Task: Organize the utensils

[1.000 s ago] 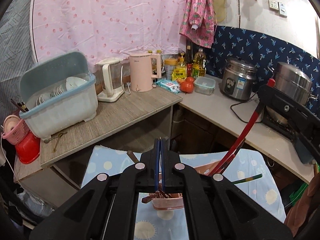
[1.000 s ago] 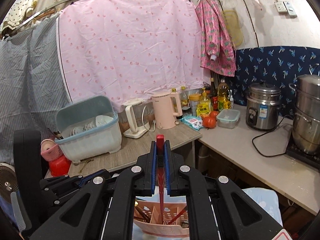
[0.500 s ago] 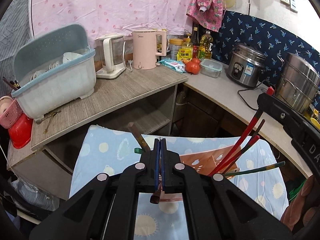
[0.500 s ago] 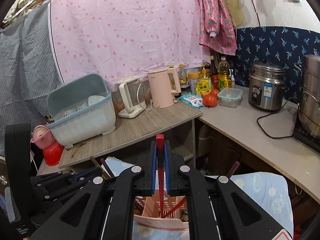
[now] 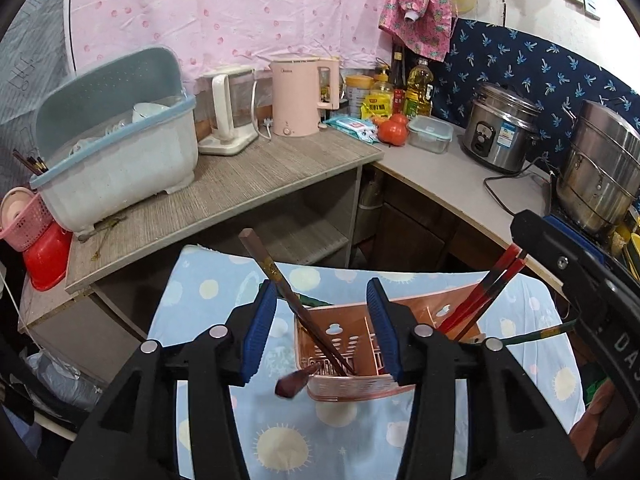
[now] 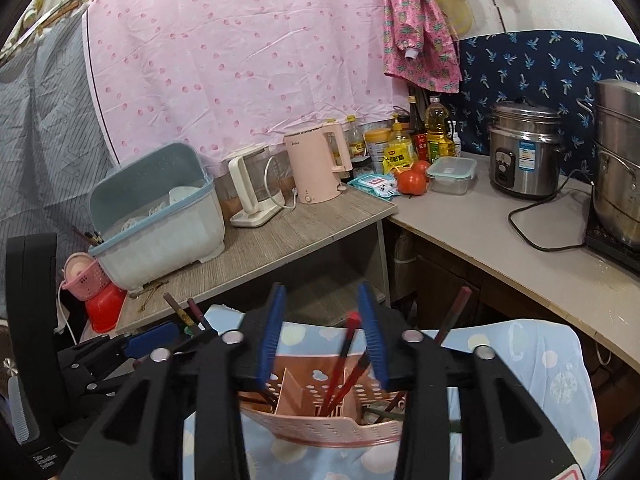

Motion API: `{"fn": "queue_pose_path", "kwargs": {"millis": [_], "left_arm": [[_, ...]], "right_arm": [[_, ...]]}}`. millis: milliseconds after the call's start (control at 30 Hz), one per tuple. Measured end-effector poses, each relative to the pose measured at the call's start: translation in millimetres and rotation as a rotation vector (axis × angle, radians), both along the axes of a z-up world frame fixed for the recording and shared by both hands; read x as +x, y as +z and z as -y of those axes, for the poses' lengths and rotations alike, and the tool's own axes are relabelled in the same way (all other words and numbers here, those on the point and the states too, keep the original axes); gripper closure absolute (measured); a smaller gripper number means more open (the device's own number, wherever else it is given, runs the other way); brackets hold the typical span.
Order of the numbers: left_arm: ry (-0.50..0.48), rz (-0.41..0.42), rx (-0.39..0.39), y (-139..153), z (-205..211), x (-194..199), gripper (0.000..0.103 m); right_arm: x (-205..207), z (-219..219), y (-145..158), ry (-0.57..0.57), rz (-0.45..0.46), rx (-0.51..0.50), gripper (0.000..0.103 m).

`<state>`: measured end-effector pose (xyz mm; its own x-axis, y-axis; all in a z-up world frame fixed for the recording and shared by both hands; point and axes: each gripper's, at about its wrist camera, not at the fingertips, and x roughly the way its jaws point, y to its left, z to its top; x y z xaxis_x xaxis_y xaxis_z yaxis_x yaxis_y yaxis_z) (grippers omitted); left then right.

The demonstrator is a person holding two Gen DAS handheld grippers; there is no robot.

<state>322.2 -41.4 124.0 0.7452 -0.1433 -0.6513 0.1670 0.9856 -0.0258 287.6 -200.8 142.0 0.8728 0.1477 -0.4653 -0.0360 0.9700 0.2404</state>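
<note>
Both grippers, left (image 5: 322, 326) and right (image 6: 322, 334), gape empty over the pink caddy (image 5: 340, 344) (chopsticks (image 5: 296, 304) leaning inside).

White letters "DA" are showing on the black gripper body (image 5: 600, 308) at 4 o'clock in the left wrist view, the rest running out of frame. A small grey brand mark is sitting on the pink kettle (image 6: 316, 168) near the middle of the right wrist view, too small to read, and the labels on the rice cooker (image 6: 522, 150) and the yellow packet (image 6: 394, 156) at 2 o'clock are staying illegible.
</note>
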Motion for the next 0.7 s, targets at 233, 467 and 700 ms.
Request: {"fn": "queue_pose_path", "kwargs": {"millis": [233,467,700], "left_arm": [[0.001,0.022,0.009,7.8,1.0,-12.8,0.058],[0.007,0.055,0.029,16.2,5.9,-38.0,0.053],[0.019,0.068,0.042,17.8,7.5,-68.0,0.043]], "right_arm": [[-16.9,2.7,3.7,-0.007,0.004,0.002,0.056],[-47.9,-0.5,4.8,-0.034,0.001,-0.043,0.050],[-81.8,-4.8,1.5,-0.066,-0.031,-0.101,0.047]]}}
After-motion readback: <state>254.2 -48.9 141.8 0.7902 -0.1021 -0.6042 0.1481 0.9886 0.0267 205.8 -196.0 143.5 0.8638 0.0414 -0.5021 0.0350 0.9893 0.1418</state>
